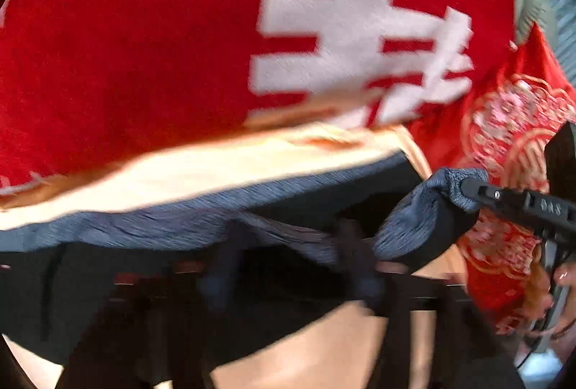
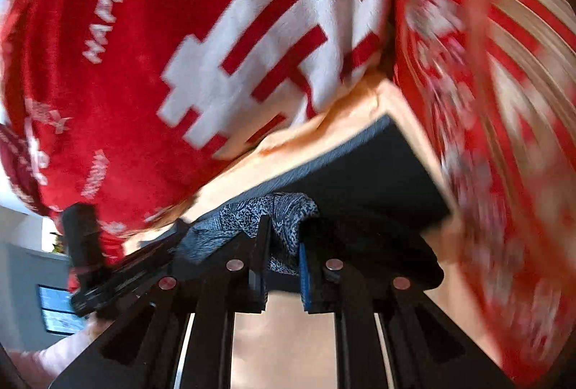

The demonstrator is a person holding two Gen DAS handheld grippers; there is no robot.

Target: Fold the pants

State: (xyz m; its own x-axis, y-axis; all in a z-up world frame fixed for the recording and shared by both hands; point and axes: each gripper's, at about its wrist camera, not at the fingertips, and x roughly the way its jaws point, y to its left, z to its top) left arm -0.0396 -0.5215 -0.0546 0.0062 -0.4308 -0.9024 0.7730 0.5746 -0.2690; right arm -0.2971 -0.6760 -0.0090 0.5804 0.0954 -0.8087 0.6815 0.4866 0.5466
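Between the two grippers hang the dark blue-grey cloth pants, lifted above a peach bedsheet beside a fuzzy red blanket with a big white sign. The right gripper pinches a bunched fold of the pants tight. The left gripper is blurry, so one cannot tell if it grips. Both edges should likely stay level and pulled flat, so the fold lands neat.

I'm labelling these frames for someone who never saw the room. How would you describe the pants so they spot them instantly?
Start at the big red blanket with bold white characters. Just below it lies a peach sheet, and across that hangs the pants: blue-grey fabric, the only dark, unpatterned cloth, one end pinched in the right tongs.
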